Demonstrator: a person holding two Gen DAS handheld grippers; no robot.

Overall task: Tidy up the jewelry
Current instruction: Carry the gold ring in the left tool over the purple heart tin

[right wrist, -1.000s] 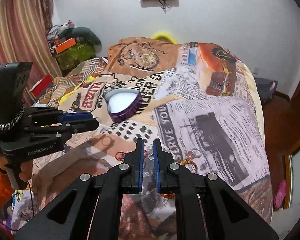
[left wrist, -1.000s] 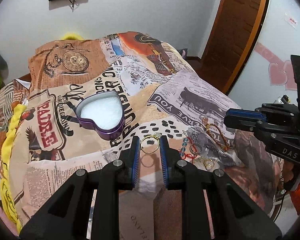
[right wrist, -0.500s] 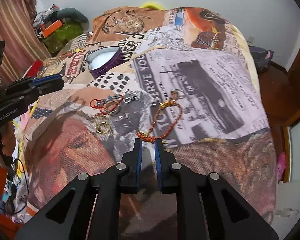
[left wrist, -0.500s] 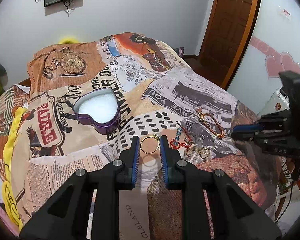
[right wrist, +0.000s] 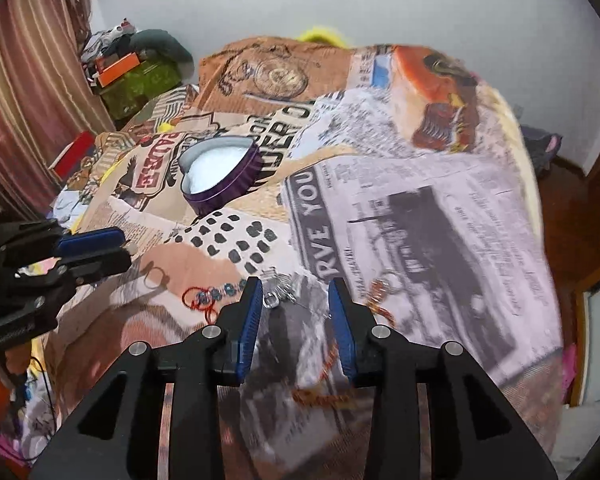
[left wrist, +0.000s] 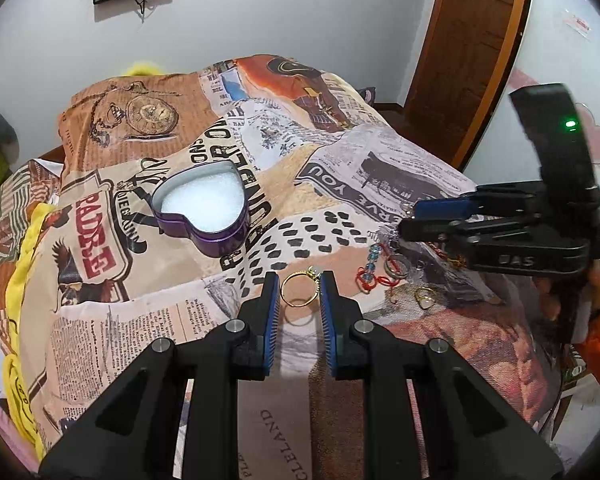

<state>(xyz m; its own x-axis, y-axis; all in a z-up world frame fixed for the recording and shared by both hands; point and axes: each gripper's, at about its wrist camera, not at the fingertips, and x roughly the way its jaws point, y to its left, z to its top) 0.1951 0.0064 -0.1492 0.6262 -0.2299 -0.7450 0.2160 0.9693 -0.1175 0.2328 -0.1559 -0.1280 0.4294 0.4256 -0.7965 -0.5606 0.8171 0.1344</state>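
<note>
My left gripper is shut on a gold ring and holds it above the printed bedspread. A purple heart-shaped tin with white lining sits open to the upper left; it also shows in the right wrist view. My right gripper is open above loose jewelry: a red cord with blue beads, a silver piece and an orange-gold chain. In the left wrist view the right gripper hovers over the bead bracelet, a silver ring and another gold ring.
The bed drops off at its right side toward a wooden door and brown floor. Striped curtains and cluttered boxes stand at the left. A yellow blanket edge runs along the bed's left side.
My right gripper has opened and moved forward and down over the jewelry pile. My left gripper still holds the gold ring, nearly in the same place.
</note>
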